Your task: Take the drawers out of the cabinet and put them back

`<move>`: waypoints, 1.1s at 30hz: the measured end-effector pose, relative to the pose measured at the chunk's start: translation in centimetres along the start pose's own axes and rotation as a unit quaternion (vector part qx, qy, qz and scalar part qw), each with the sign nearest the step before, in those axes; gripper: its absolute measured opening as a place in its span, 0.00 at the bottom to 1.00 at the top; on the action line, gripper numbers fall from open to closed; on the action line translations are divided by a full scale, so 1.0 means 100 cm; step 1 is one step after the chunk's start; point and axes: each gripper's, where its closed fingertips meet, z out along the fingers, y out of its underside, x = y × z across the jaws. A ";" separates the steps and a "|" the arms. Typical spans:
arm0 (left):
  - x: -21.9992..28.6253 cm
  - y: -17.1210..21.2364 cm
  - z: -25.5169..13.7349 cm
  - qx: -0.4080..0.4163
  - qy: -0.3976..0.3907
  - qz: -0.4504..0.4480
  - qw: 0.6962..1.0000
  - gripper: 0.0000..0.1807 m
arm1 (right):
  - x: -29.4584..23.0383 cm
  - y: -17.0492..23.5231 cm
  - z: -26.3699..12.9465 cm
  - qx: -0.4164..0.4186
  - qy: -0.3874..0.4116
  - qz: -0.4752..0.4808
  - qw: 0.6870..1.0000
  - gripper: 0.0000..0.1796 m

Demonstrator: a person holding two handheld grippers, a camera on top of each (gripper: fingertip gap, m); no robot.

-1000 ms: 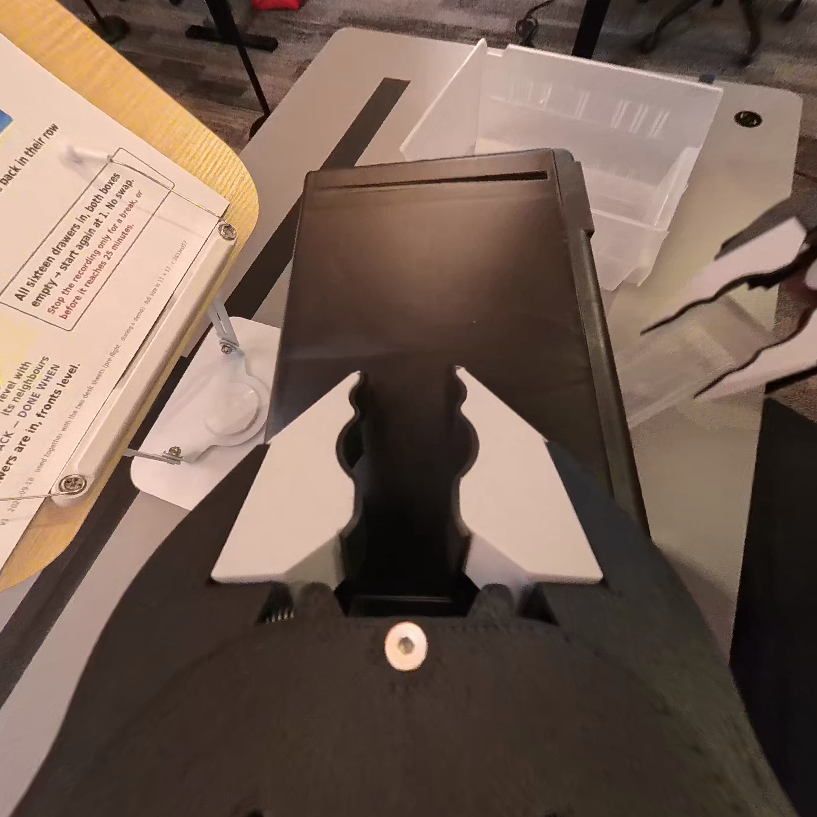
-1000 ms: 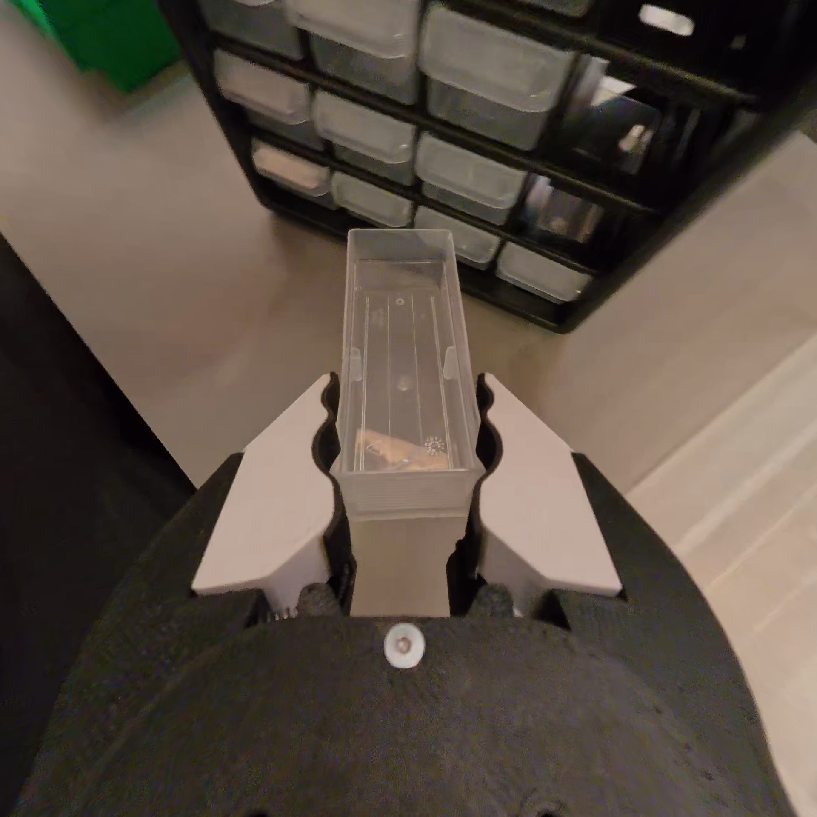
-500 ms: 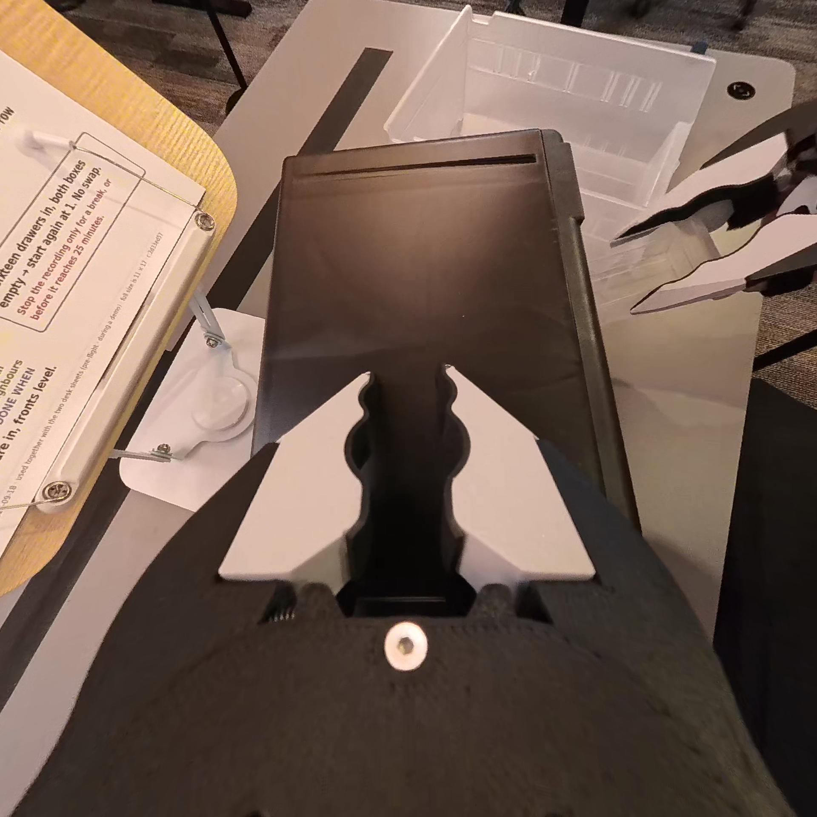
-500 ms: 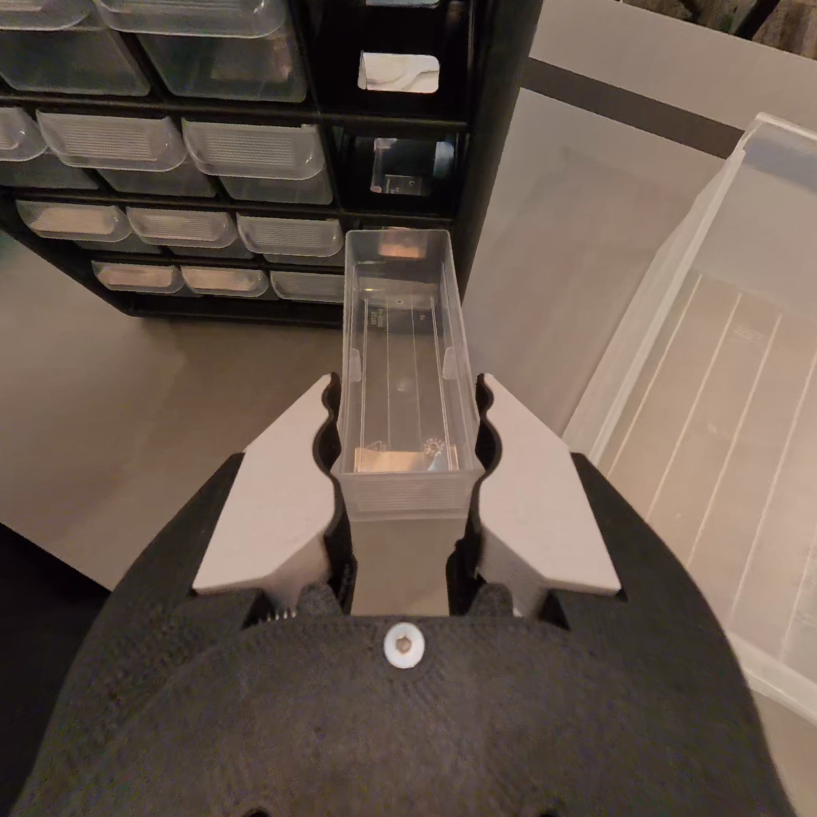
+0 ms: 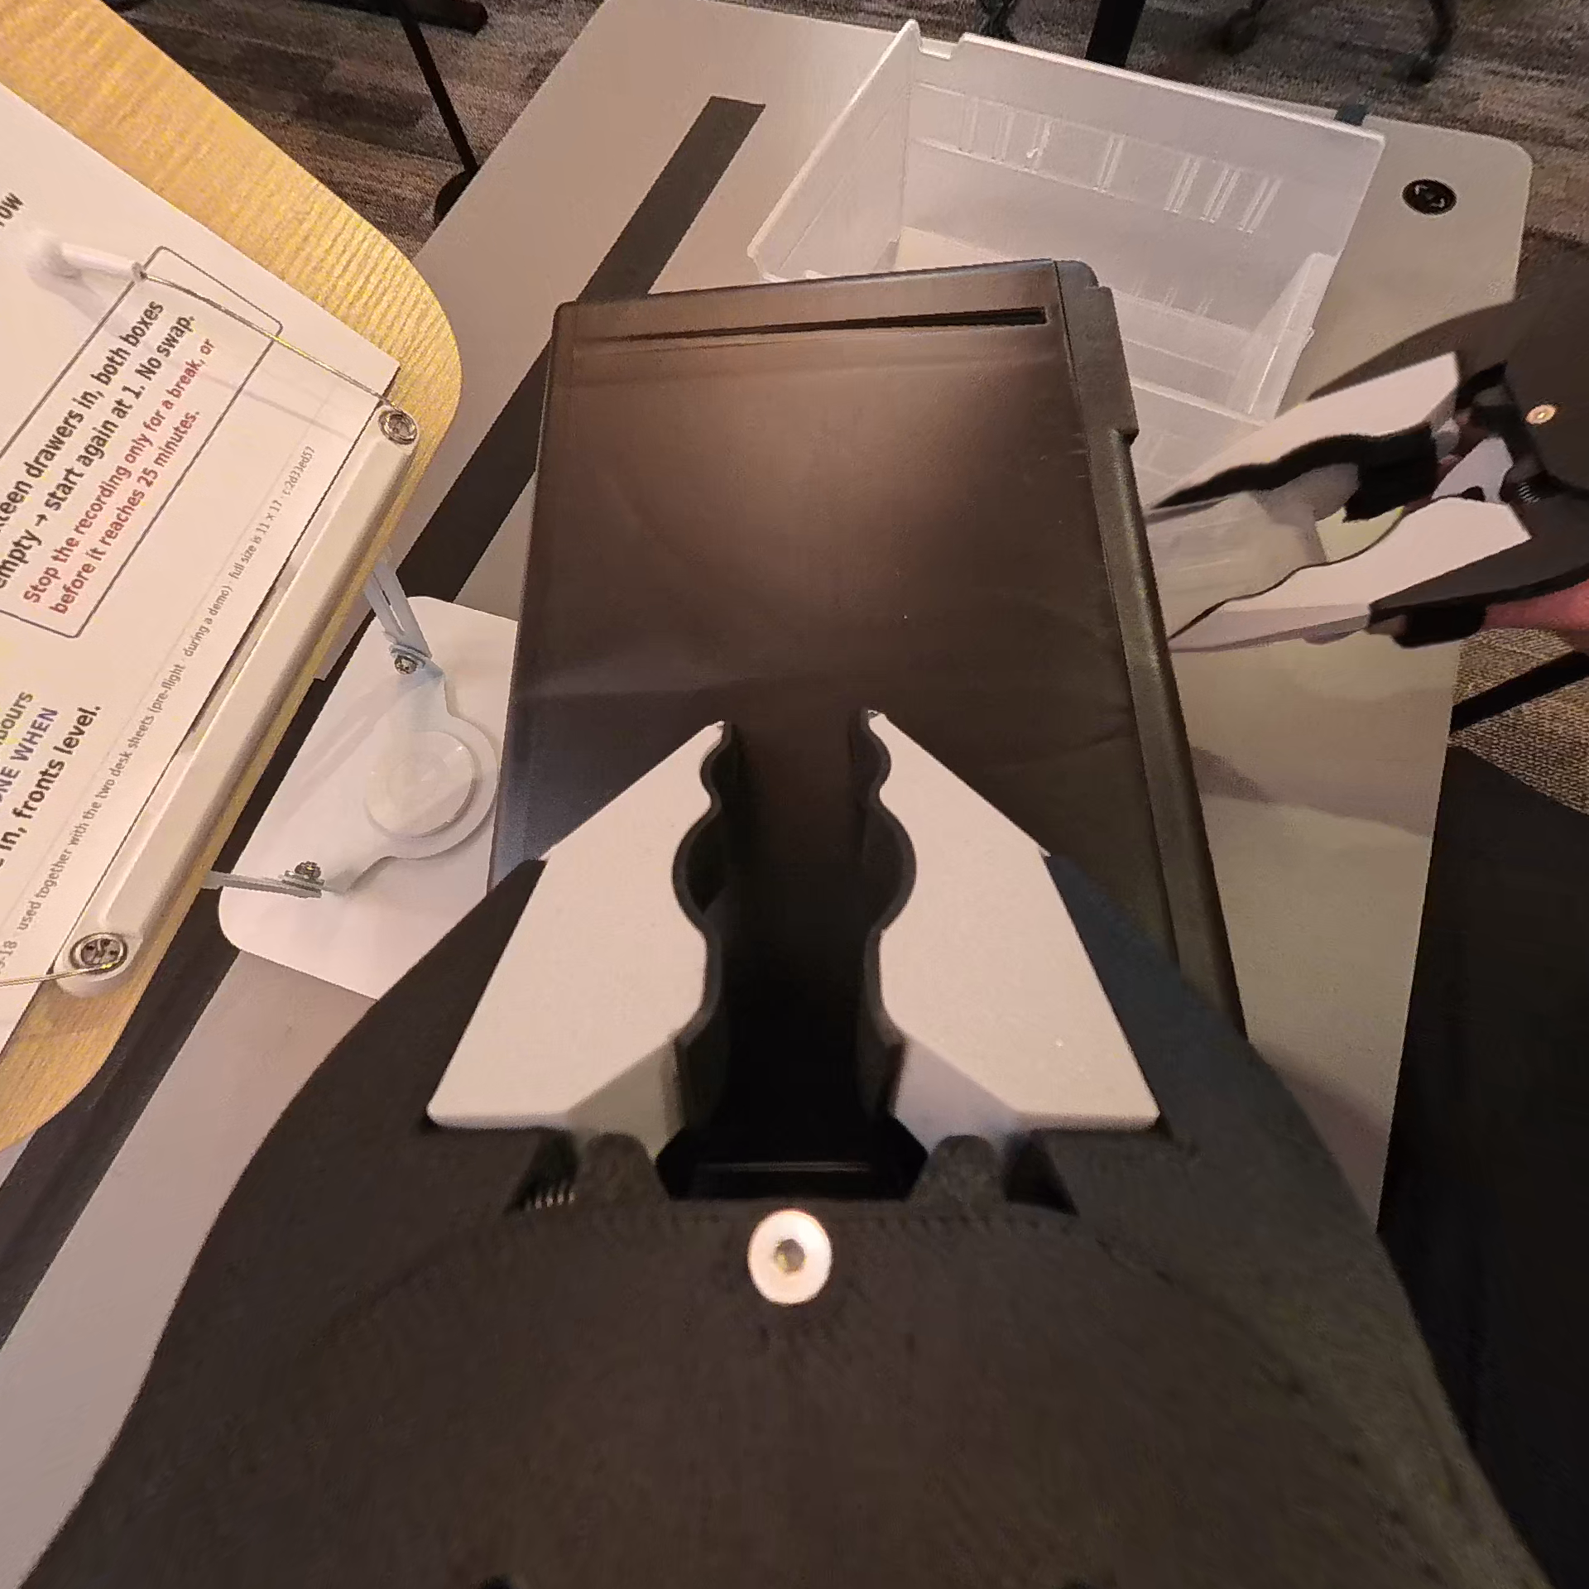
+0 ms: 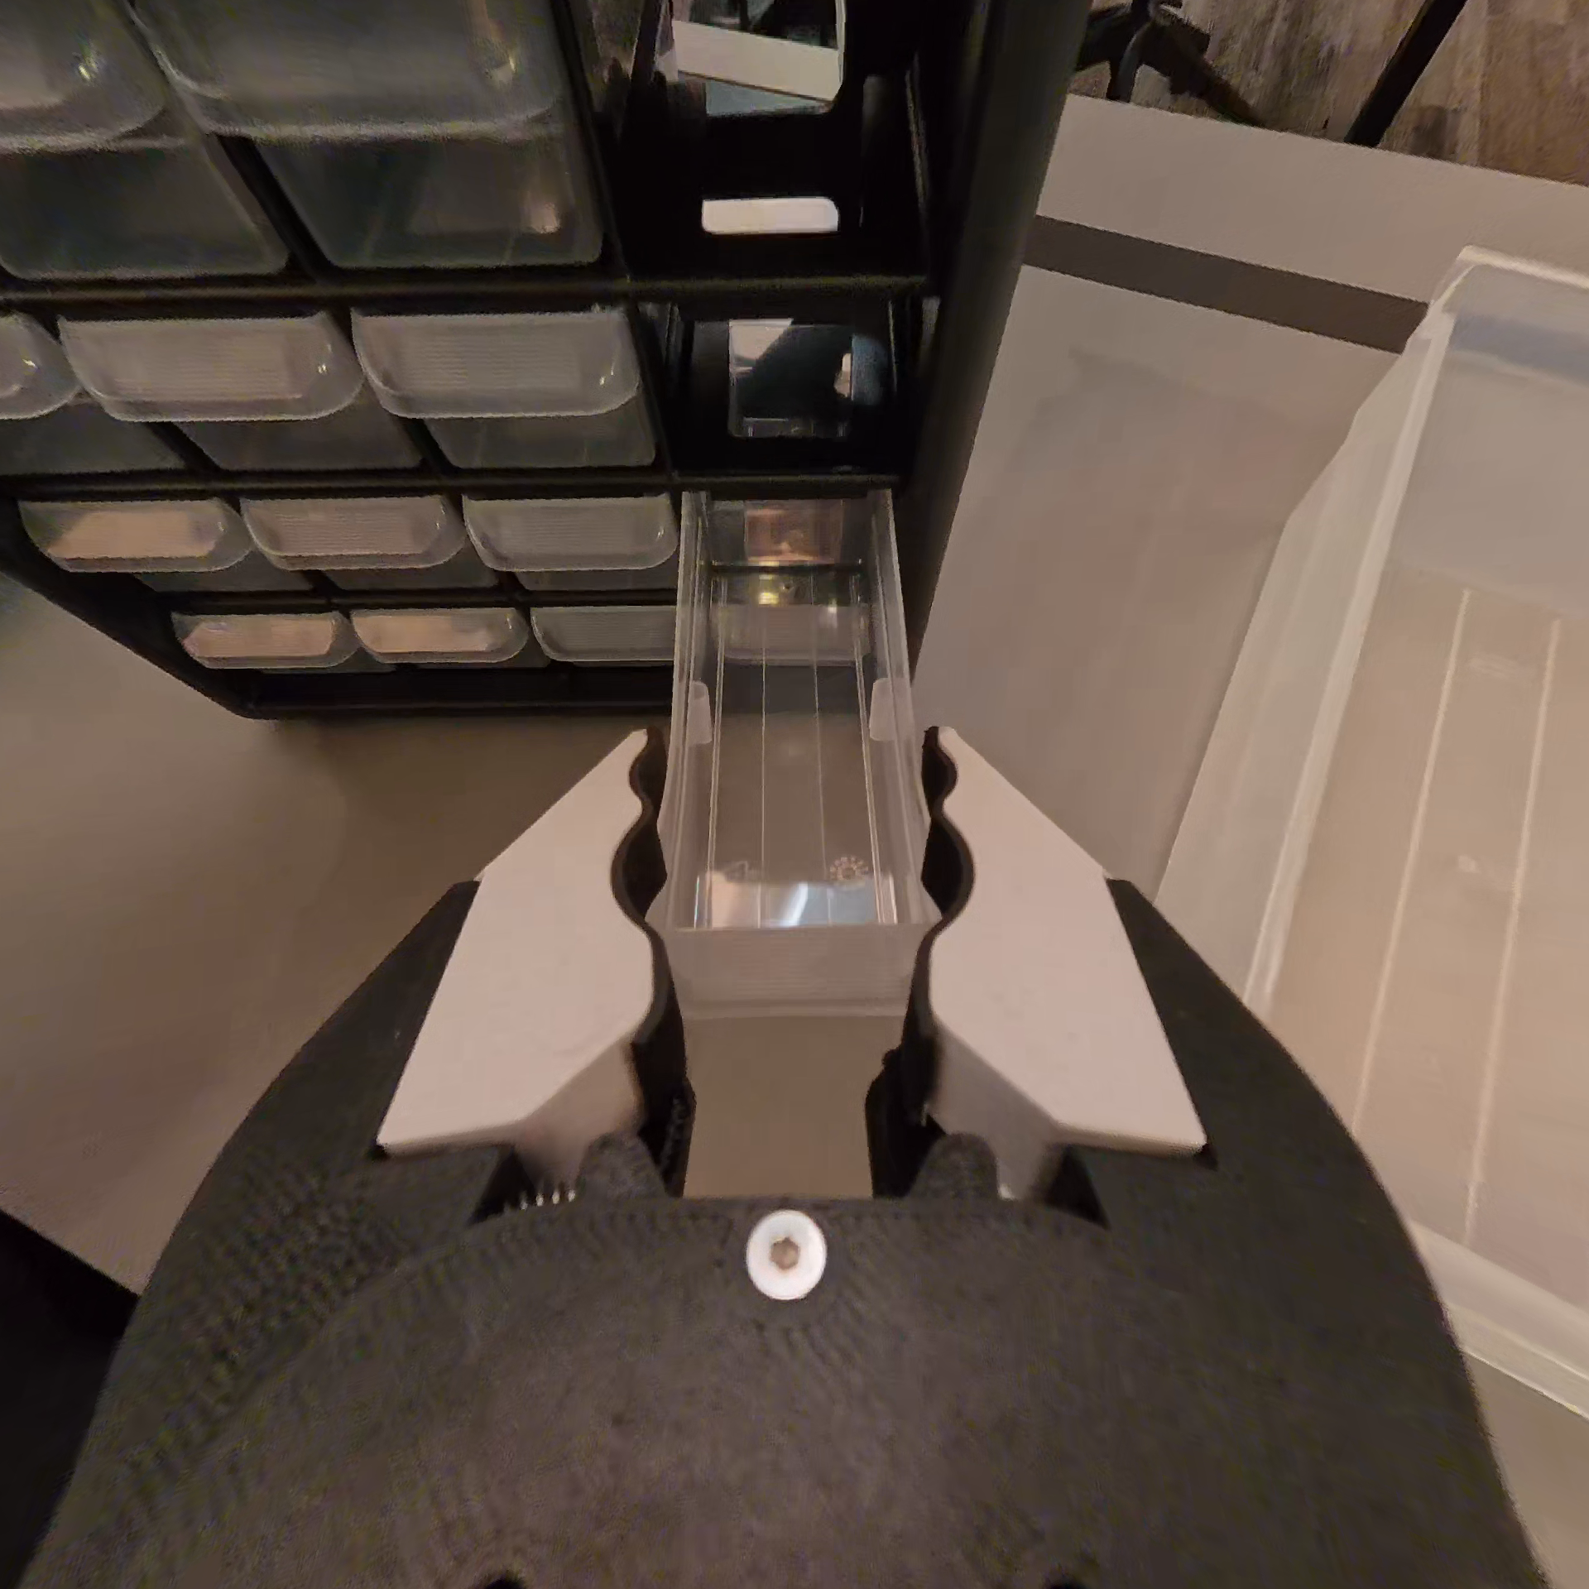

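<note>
Clear empty drawer (image 6: 787, 774) clamped in right gripper (image 6: 793, 744); left gripper (image 5: 795, 731) parted, empty.

Black textured gripper bodies (image 6: 791, 1376) with white wavy-edged jaws and one pale hex screw (image 6: 786, 1254) each.

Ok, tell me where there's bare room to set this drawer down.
Bare tabletop lies in front of the cabinet, left of the right gripper holding the clear drawer. A narrow strip runs between the cabinet and the clear bin. Left of the cabinet it is crowded: a document stand.
</note>
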 end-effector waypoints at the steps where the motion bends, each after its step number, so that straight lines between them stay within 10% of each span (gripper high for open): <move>1: 0.000 0.000 0.000 0.000 0.000 0.000 1.000 0.14 | -0.001 0.004 0.003 -0.003 -0.001 0.000 1.000 0.32; 9: 0.000 0.000 0.000 0.001 0.002 -0.001 1.000 0.14 | 0.000 0.002 0.038 -0.022 -0.009 -0.009 1.000 0.37; 16: 0.000 0.000 0.000 0.000 0.002 -0.001 1.000 0.14 | -0.005 0.008 0.015 -0.118 -0.078 -0.187 0.972 0.67; 25: 0.001 0.001 0.000 -0.001 0.004 0.000 1.000 0.14 | 0.033 0.026 0.020 -0.191 -0.044 -0.357 0.913 0.62; 33: -0.001 0.001 0.000 -0.001 0.003 -0.002 1.000 0.13 | 0.049 -0.003 0.059 -0.150 0.032 -0.196 0.968 0.51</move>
